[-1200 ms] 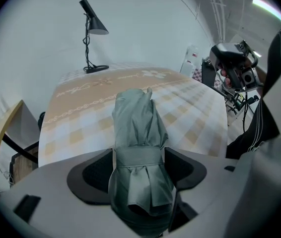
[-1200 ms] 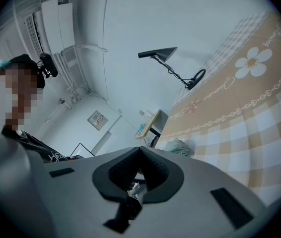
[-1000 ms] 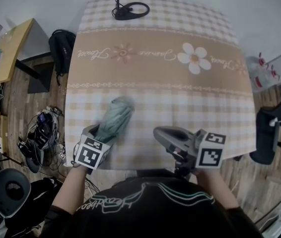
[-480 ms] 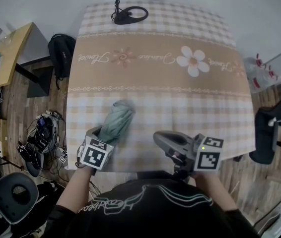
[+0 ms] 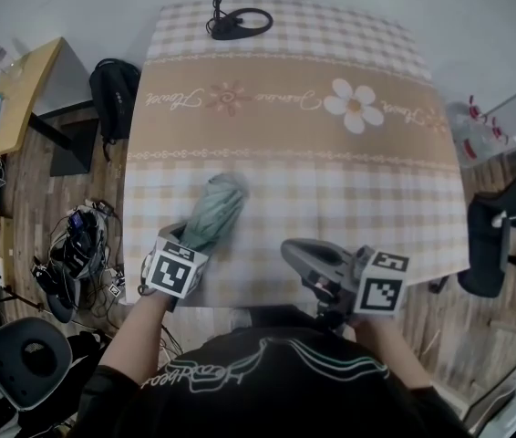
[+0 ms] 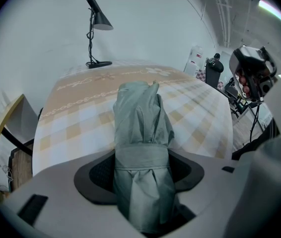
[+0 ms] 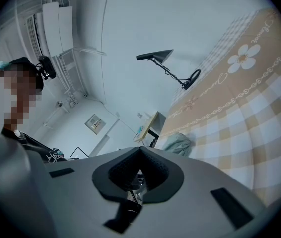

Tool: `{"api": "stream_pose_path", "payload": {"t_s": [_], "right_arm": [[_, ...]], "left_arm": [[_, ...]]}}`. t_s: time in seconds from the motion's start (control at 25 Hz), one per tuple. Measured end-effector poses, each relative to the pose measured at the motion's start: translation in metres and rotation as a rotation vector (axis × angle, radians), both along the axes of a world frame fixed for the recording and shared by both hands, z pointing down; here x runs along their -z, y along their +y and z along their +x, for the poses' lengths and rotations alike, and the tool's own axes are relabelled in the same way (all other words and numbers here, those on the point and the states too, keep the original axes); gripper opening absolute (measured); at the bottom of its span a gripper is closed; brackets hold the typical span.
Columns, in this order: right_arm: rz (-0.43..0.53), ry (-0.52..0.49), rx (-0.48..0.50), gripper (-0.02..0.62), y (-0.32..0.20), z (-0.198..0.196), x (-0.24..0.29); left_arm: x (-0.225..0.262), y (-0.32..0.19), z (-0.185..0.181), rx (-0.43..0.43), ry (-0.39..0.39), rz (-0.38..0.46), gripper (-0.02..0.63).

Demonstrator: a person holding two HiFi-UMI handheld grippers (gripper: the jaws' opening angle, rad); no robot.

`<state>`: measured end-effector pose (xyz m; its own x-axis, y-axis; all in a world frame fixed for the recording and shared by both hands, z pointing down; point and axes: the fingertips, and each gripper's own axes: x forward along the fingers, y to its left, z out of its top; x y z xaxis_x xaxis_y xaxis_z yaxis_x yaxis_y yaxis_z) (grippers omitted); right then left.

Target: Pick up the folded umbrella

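On the floor left of the table, a black backpack sits as it did a second ago. At the near left of the checked tablecloth, the left gripper points steeply down over the handle end of the folded umbrella. Its jaws have just been closing. They stand wide with the grey-green bundle between them, and the dark pads meet the fabric at either side of its strap (no gap shows in the left gripper view). The umbrella lies flat on the cloth, its far end angled up and to the right, in the same place as in the earlier frames. The desk lamp stands at the table's far edge. To the right, well apart from the umbrella, the right gripper hangs near level above the near edge. Its jaws are together with nothing between them, and it is barely shifted from before.
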<state>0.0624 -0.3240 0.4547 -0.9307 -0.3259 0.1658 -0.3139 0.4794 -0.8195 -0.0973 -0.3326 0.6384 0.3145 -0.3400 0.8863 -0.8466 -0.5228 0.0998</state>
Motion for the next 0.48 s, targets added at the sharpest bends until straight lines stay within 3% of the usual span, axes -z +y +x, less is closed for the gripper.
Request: {"api": "stream_pose_path", "payload": {"t_s": [0.48], "right_arm": [[0.005,0.030,-0.058,0.011,0.026,0.015,0.004]], "left_arm": [[0.011,0.005,0.003,0.039,0.100,-0.017,0.262]]}}
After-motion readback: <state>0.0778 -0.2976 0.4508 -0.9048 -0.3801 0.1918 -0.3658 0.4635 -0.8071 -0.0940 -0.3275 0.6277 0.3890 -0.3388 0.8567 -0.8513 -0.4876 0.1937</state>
